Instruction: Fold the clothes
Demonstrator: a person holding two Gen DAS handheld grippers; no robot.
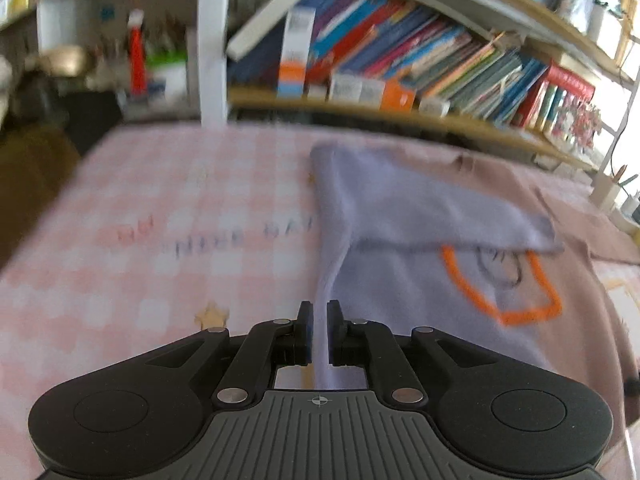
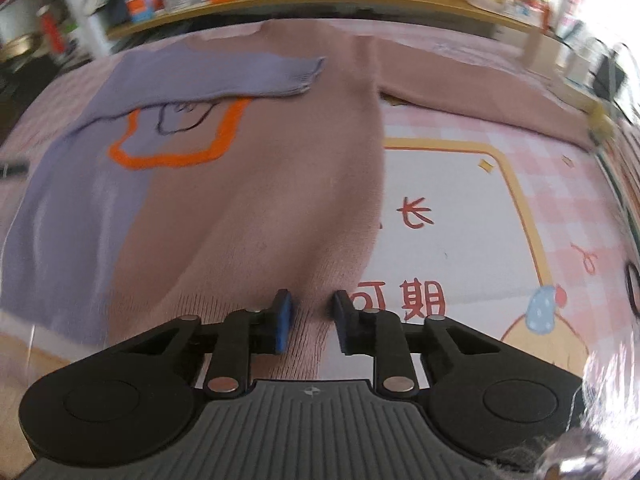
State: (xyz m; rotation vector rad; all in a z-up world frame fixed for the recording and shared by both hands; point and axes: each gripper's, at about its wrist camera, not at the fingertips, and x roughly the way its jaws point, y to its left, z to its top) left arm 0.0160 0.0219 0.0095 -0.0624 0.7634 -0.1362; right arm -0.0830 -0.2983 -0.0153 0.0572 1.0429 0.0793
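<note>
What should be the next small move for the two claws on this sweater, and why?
Probably close the right claw on the hem of the sweater. Its jaws stand open with the pink ribbed edge between them, while the left claw is already shut on the purple side. The purple sleeve already lies folded across the chest, so with both edges held, the next fold could likely begin.

I count one sweater [image 2: 256, 200], with two sleeves: a purple one [image 2: 224, 74] folded across its chest and a pink one [image 2: 480, 96] spread out. I run two claws, left [image 1: 319, 332] and right [image 2: 310, 320]. One checked cloth [image 1: 160, 240] covers the surface. Books [image 1: 400, 52] on the shelf blur beyond counting.
</note>
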